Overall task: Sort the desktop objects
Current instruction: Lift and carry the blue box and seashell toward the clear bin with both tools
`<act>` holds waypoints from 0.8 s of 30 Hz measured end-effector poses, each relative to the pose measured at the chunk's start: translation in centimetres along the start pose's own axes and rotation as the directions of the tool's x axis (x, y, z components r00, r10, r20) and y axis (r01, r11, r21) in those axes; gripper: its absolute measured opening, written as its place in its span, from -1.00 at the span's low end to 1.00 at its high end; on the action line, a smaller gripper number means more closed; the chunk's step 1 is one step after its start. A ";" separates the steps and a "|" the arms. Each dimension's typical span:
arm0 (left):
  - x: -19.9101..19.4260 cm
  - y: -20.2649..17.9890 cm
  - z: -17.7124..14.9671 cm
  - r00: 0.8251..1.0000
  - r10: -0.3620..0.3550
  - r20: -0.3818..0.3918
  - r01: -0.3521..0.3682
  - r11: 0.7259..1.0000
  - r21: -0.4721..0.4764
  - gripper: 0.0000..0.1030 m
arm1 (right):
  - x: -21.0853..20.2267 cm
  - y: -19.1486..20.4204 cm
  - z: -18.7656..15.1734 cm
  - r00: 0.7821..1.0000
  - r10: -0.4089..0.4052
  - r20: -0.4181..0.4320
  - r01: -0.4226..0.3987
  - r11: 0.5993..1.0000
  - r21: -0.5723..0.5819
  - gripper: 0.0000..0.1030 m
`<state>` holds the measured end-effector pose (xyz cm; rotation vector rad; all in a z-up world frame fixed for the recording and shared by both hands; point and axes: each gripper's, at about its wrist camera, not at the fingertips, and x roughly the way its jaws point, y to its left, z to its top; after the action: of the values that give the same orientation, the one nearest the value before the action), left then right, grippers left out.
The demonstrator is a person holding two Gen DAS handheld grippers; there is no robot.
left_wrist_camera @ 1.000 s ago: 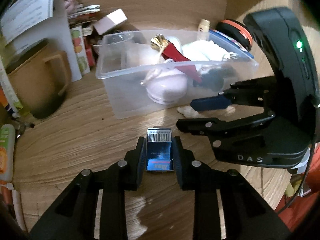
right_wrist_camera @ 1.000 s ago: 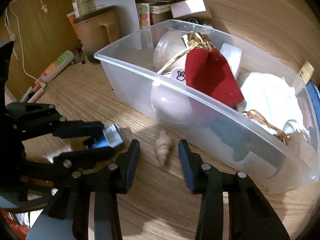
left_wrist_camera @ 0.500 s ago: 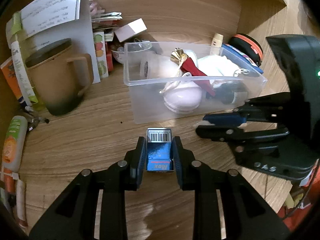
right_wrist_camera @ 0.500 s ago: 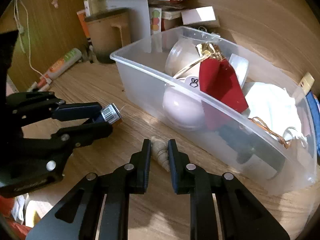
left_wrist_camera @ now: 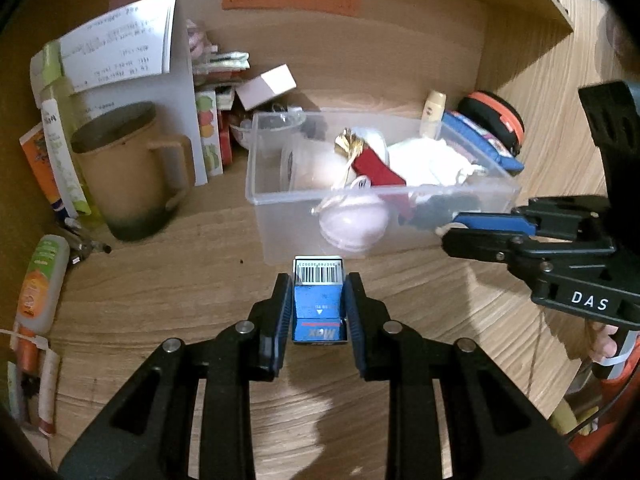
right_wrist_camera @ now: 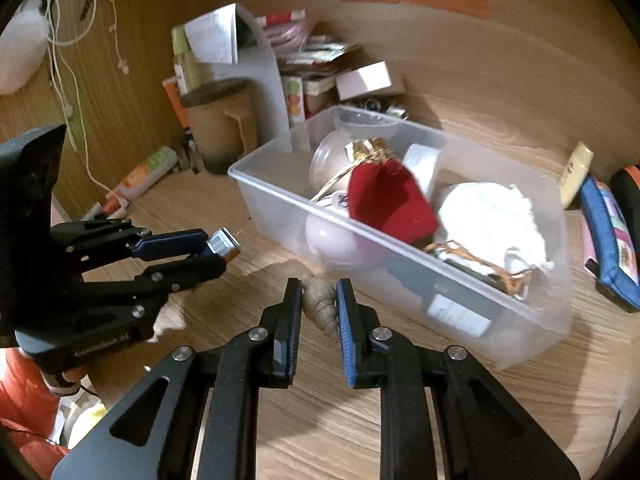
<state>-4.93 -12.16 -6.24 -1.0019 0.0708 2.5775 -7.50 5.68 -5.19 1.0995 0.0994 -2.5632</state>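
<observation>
A: Both loaded. Left gripper (left_wrist_camera: pixel 319 308) clamped on blue staple box (left_wrist_camera: pixel 319 300), right gripper (right_wrist_camera: pixel 319 308) pinching the spiral shell (right_wrist_camera: pixel 320 305); both above the desk, near side of clear bin (right_wrist_camera: pixel 532 322).

B: Risk: tapered shell may slip out; grippers close together could collide at the rim.

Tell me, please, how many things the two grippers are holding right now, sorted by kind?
Blue boxes: 1, the box in the left gripper.
Shells: 1, the shell in the right gripper.
Total: 2.
</observation>
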 end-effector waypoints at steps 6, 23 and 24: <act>-1.0 -0.4 1.2 0.999 0.015 0.031 -0.015 1.000 -0.004 -0.49 | -2.1 -1.2 -0.1 0.999 -0.016 0.043 0.016 1.000 0.002 -0.70; -1.3 -1.1 5.1 0.996 0.025 0.091 -0.023 1.000 -0.016 -0.49 | -4.8 -4.0 1.5 0.990 -0.021 0.139 0.019 1.000 0.012 -0.70; -1.1 -1.1 5.4 0.996 0.023 0.091 -0.021 1.000 -0.017 -0.49 | -4.8 -4.1 1.6 0.990 -0.021 0.142 0.019 1.000 0.013 -0.70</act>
<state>-7.23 -10.56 -1.41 -0.8922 0.0378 2.6436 -6.94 10.59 -0.96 0.9209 0.0597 -2.6537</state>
